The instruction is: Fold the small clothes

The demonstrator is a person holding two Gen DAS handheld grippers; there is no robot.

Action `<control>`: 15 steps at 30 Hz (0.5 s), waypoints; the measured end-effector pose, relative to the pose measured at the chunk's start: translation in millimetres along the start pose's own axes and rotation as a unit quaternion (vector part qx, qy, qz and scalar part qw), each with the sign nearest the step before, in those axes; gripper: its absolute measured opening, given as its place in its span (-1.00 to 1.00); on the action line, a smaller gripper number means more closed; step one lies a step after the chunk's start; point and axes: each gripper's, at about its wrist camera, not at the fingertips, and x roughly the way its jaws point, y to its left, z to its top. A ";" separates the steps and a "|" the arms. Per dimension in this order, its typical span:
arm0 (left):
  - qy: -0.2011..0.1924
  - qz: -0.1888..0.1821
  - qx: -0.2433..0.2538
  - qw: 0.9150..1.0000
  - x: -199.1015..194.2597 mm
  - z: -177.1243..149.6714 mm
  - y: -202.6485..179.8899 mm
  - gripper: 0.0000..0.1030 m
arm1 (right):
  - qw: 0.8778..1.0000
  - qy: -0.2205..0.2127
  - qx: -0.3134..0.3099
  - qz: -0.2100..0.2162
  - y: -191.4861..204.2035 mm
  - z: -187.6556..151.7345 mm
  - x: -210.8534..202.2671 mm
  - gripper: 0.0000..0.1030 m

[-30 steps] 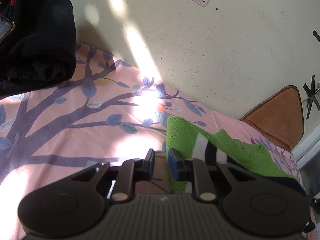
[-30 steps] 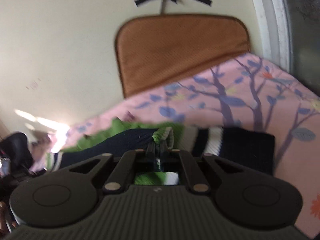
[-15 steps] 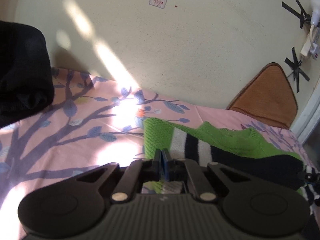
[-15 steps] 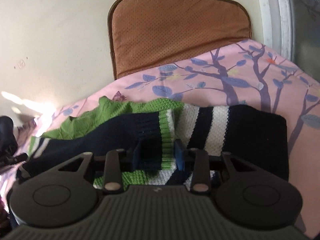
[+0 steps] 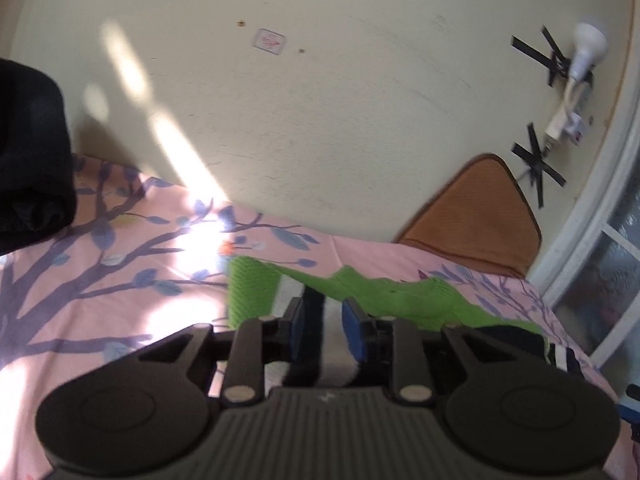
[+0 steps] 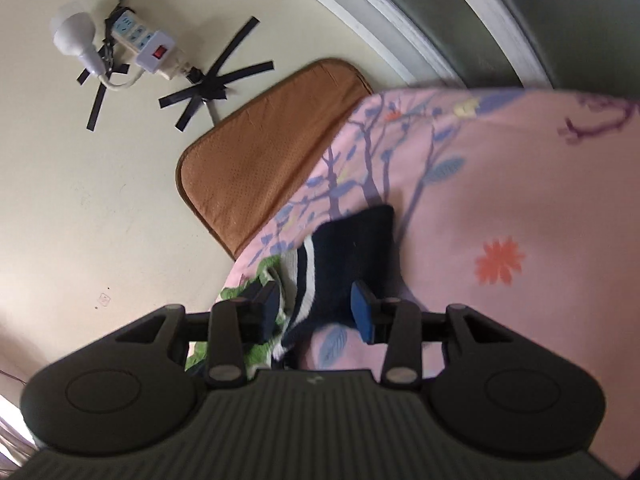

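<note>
The little striped sweater is lying partly folded on the pink bedsheet, near the edge by the wall and the brown cushion. The left gripper and the right gripper are both hanging over it with fingers spread and holding nothing. It looks like one fold is laid, though the blur is making this hard to tell, so next each gripper is probably needing a fresh edge to pinch.

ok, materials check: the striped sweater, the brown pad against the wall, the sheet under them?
Sweater: chunky knit, likely wool or acrylic; looped stitch texture shows on the green band. Brown pad: looks like perforated faux leather or suede; rows of fine dots, stitched edge. Sheet: thin printed fabric, probably cotton or polyester; matte, smooth, soft creases.
</note>
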 end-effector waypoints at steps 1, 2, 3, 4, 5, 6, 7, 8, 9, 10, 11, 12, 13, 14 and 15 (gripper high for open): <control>0.008 0.000 0.016 1.000 3.4 -4.0 -6.6 -0.53 | 1.000 0.009 0.020 0.015 -3.1 -5.7 4.8 -0.16; 0.017 0.004 0.028 0.999 7.1 -7.9 -11.2 -0.53 | 0.999 0.016 0.039 0.030 -4.8 -9.2 8.5 -0.16; 0.025 0.008 0.035 0.999 10.8 -11.1 -14.0 -0.53 | 0.997 0.021 0.055 0.045 -5.4 -11.7 12.9 -0.16; 0.034 0.013 0.039 0.999 14.3 -13.8 -15.1 -0.53 | 0.996 0.024 0.067 0.058 -4.6 -13.0 15.3 -0.16; 0.038 0.016 0.038 0.998 16.2 -14.3 -14.7 -0.53 | 0.995 0.025 0.074 0.064 -2.5 -14.0 19.9 -0.16; 0.039 0.018 0.034 0.998 16.9 -14.6 -13.4 -0.51 | 0.995 0.022 0.076 0.063 0.5 -14.1 23.7 -0.15; 0.042 0.022 0.029 0.998 18.3 -14.7 -10.9 -0.47 | 0.995 0.014 0.078 0.057 3.3 -12.7 26.6 -0.10; 0.048 0.028 0.023 0.998 20.1 -14.4 -8.1 -0.38 | 0.995 -0.002 0.084 0.046 3.7 -11.3 29.9 0.01; 0.055 0.030 0.015 0.998 22.5 -14.1 -5.3 -0.37 | 0.994 -0.022 0.098 0.036 0.3 -8.3 32.4 0.05; 0.063 0.028 0.007 0.998 24.4 -13.6 -0.7 -0.37 | 0.992 -0.038 0.114 0.025 -3.3 -5.8 34.7 0.07; 0.066 0.025 0.002 0.998 25.0 -13.3 1.7 -0.37 | 0.990 -0.053 0.128 0.018 -5.9 -3.6 38.0 0.03; 0.067 0.025 0.001 0.997 25.2 -13.3 2.6 -0.37 | 0.988 -0.070 0.134 0.018 -5.7 -1.2 41.0 0.03; 0.067 0.027 0.005 0.997 25.2 -13.6 2.1 -0.38 | 0.988 -0.082 0.133 0.012 -4.6 1.2 43.3 0.03; 0.067 0.030 0.010 0.997 25.3 -13.8 0.4 -0.38 | 0.987 -0.093 0.129 0.003 -2.7 3.9 46.4 0.03; 0.068 0.033 0.016 0.997 25.5 -14.2 -1.3 -0.38 | 0.987 -0.101 0.122 -0.003 -0.7 6.0 48.4 0.03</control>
